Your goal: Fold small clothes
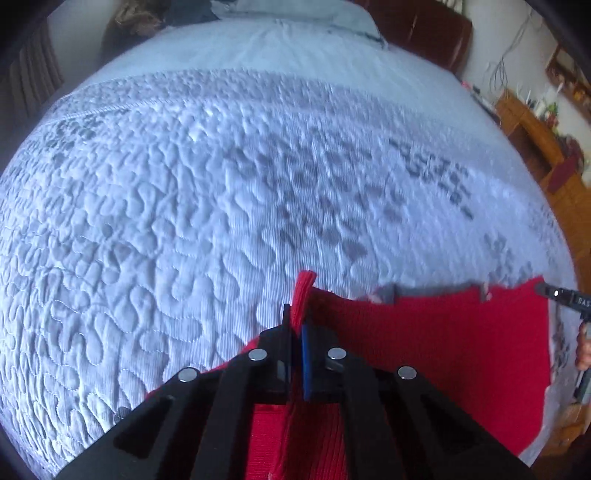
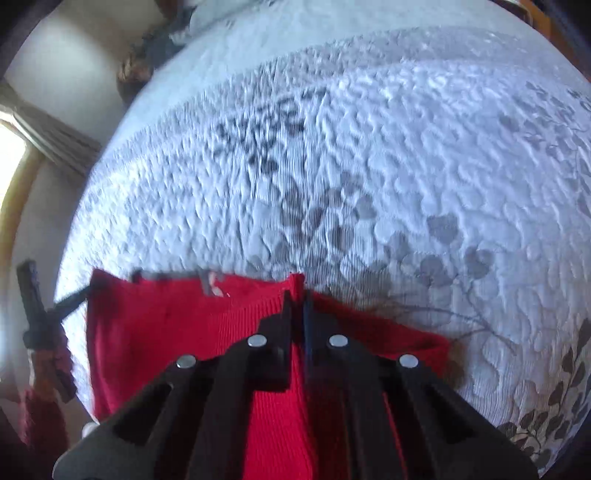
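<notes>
A red ribbed knit garment with a grey inner neck label hangs stretched between my two grippers above the bed. My left gripper is shut on one upper corner of it; a pinched fold of red cloth sticks up between the fingers. The right gripper shows at the far right edge of the left wrist view. In the right wrist view the garment spreads to the left, and my right gripper is shut on its other upper corner. The left gripper shows there at the far left.
A white quilted bedspread with grey leaf print covers the bed below. A dark headboard and pillows lie at the far end. Wooden furniture stands to the right of the bed. A window with a curtain is on the left.
</notes>
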